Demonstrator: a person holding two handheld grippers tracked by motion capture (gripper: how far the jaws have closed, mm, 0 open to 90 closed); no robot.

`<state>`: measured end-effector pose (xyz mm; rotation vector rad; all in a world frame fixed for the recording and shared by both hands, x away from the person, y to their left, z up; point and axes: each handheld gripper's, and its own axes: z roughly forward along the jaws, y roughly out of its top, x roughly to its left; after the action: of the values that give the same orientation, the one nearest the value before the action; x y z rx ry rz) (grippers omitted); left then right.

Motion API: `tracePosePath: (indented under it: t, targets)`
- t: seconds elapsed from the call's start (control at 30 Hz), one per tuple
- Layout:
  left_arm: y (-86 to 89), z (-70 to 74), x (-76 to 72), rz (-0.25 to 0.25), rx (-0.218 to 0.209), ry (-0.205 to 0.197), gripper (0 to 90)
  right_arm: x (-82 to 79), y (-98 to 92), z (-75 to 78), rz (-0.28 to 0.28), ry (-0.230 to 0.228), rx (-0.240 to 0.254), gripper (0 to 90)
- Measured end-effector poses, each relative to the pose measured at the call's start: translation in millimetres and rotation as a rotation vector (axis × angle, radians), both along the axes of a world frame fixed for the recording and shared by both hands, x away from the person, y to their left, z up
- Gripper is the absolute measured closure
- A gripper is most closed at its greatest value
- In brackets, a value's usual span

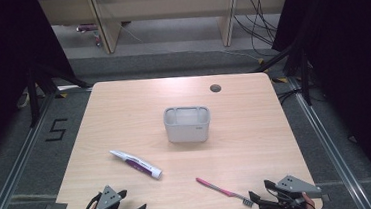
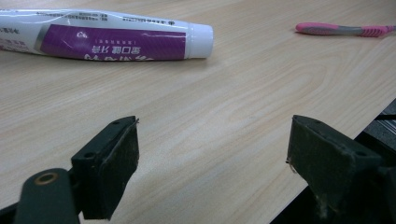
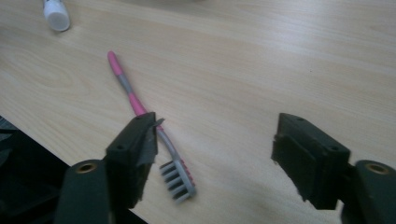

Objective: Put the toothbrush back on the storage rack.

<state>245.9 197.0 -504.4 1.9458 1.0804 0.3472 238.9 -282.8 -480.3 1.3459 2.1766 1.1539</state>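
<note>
Both sets of jaws are standing wide apart and holding nothing as I am working from the near edge of the table point(image 1: 123, 104). Taking the grey holder point(image 1: 187, 124) at the table's middle as my landmark, the pink toothbrush point(image 1: 224, 191) is lying on my side of it and a little to the right, its long axis slanting from the handle tip, nearer the holder, down to the bristle head at the near right. That head is sitting just beside my right gripper point(image 1: 267, 198); in the right gripper view the toothbrush point(image 3: 140, 109) is passing right beside one jaw, not squarely between the two, so I am judging that I need to shift sideways before closing. The toothpaste tube point(image 1: 136, 164) is lying near and left of the holder, cap towards the toothbrush, with my left gripper point(image 1: 131, 204) nearer to it; in its own view the tube point(image 2: 102, 39) lies ahead of the open jaws, untouched
</note>
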Motion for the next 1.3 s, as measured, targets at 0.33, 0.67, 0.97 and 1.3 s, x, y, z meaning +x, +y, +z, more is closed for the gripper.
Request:
tracePosePath:
  t: [0.33, 0.67, 0.97, 1.3]
  targets:
    - [0.1, -0.5, -0.4, 0.006, -0.008, -0.003, 16.1, -1.1, 2.1, 2.2, 0.039, -0.013, -0.005, 46.8]
    - [-0.1, -0.1, -0.8, 0.008, -0.002, -0.002, 16.2, -4.8, 10.9, 4.0, 0.100, -0.014, 0.019, 71.9]
    - [0.0, -0.5, -0.9, 0.002, 0.002, 0.002, 16.1, -4.6, 12.7, 1.4, 0.149, -0.016, -0.013, 87.9]
    - [-0.5, -1.1, -0.6, 0.006, -0.001, -0.002, 16.1, -3.7, 23.5, -4.3, 0.203, 0.016, -0.042, 90.0]
